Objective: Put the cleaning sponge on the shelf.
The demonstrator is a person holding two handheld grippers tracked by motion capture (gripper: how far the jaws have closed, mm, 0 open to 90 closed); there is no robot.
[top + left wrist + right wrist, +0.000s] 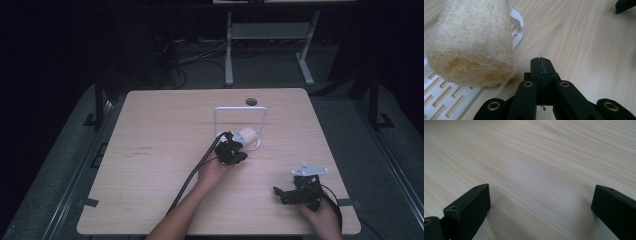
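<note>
One loofah, one white rack, left tongs together, right tongs apart, seemingly empty.

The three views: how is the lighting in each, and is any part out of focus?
High view: dim, room black around the pale wooden table. Left gripper view: evenly lit; the beige fibrous loofah roll on the white slotted plastic rack looks sharp, the shut left gripper slightly soft. Right gripper view: bright, the open right gripper blurred, casting soft shadows.

Left tongs closed; right tongs spread wide.
</note>
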